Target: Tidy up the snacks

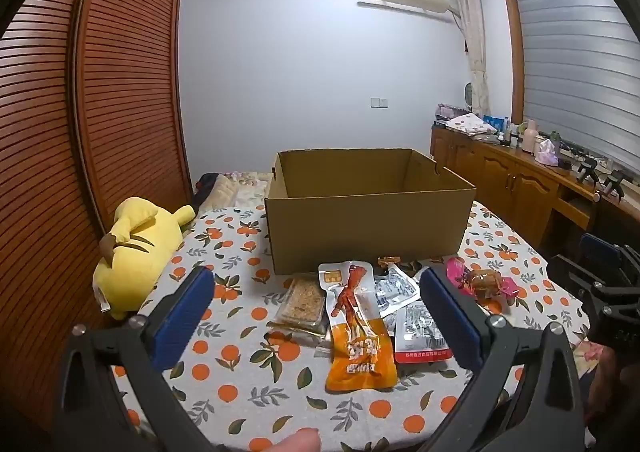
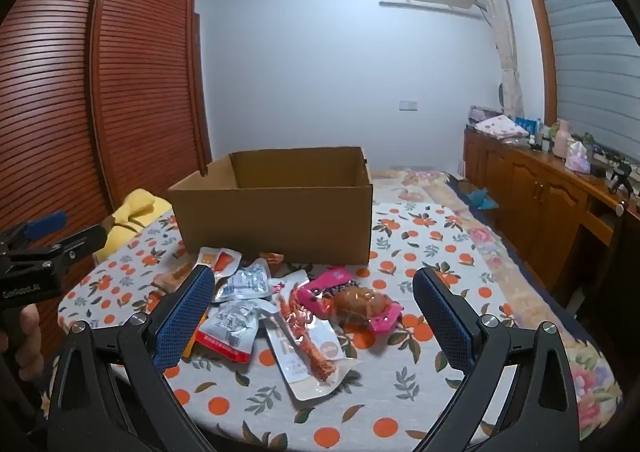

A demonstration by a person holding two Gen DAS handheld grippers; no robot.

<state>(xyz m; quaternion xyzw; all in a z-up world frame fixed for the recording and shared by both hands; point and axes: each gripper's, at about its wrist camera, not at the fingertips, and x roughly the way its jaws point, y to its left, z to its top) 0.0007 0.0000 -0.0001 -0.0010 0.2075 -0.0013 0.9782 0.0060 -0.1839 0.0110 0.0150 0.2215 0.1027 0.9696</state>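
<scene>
— So where did the snacks lie?
— Mid-frame on the surface [image 1: 240,380], before the cardboard box [image 1: 368,228]: orange packet [image 1: 360,348], then pink-wrapped one [image 1: 486,284].
— And both tools?
— Left gripper [image 1: 316,316] and right gripper [image 2: 312,312] had jaws wide apart, holding nothing.
— Handling?
— Probably light, slippery film; pinch a flat edge.

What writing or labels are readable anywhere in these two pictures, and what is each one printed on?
"GenRobot.AI", roughly, small and soft: on the body of the left hand-held gripper, seen from the right wrist view.
Large white Chinese characters on the orange snack packet: too distorted to read.
Fine print and barcode on the silver packets: too small.
White lettering on the pink wrapper: blurred.
Cardboard box: no print visible.
</scene>
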